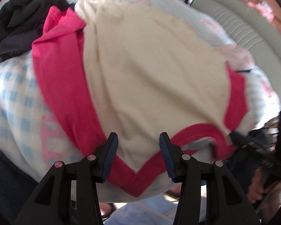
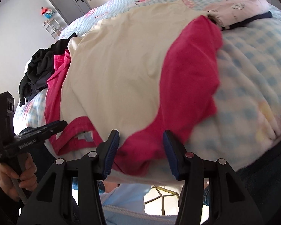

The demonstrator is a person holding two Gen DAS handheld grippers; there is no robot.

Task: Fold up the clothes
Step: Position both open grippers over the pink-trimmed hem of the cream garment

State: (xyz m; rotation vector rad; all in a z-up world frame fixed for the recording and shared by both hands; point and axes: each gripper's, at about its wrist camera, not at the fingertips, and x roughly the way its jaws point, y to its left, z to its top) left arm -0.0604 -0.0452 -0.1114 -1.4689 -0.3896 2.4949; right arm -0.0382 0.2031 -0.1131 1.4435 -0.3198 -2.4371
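A cream T-shirt (image 1: 149,71) (image 2: 121,65) with hot-pink sleeves and a pink collar (image 1: 202,129) lies spread on a blue-checked blanket (image 1: 13,93) (image 2: 252,65), collar end nearest me. My left gripper (image 1: 138,146) hovers open over the shirt's near shoulder, where cream meets the pink sleeve (image 1: 69,93). My right gripper (image 2: 141,146) hovers open over the other pink sleeve (image 2: 189,78), close to the bed's edge. Neither pair of pads presses on the cloth. Both views are blurred.
A pile of black clothes (image 1: 18,22) (image 2: 39,71) lies beyond the shirt's far left corner. A pale pink printed garment with a dark strap (image 2: 239,5) sits at the far right. A grey padded headboard (image 1: 243,28) borders the bed. A hand (image 2: 18,174) grips the left gripper's handle.
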